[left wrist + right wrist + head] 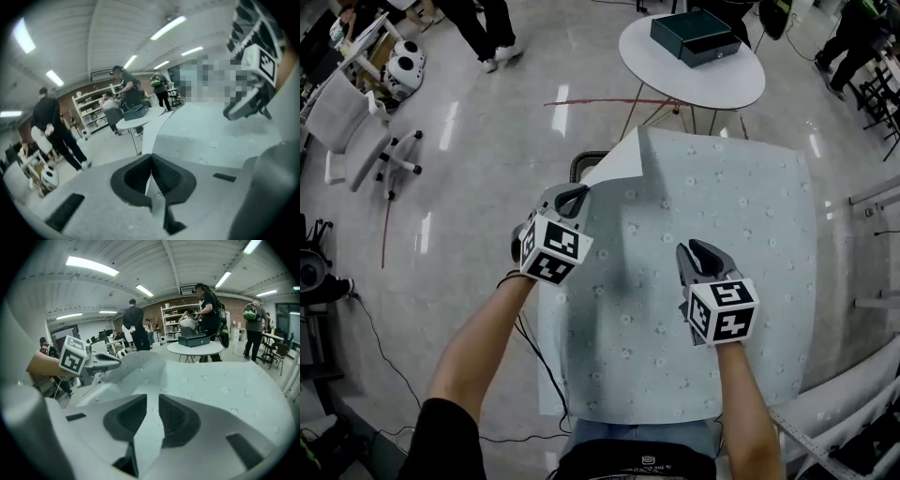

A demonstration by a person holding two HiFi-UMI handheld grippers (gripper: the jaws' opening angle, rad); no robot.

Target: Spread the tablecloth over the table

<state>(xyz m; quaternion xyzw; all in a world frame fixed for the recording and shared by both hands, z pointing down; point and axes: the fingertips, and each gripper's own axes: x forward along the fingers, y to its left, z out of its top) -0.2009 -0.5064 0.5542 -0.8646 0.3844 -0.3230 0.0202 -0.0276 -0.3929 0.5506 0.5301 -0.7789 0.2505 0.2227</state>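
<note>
Cloth (722,216) already covers the table, which is hidden under it. The far-left corner (623,159) is flipped over, showing white. Left gripper (574,200) is clamped on the cloth edge there. Right gripper (698,253) hovers mid-cloth, jaws slightly apart, empty. I'd say only unfolding and smoothing remain.

The tablecloth (712,281) lies flat and bare over most of its spread, leaving open passage above it; only its far-left corner (623,159) curls up. Just past the far edge stands a round table (703,86) carrying a dark box (694,37). An office chair (352,117) sits well off on the floor (487,169) at left.
</note>
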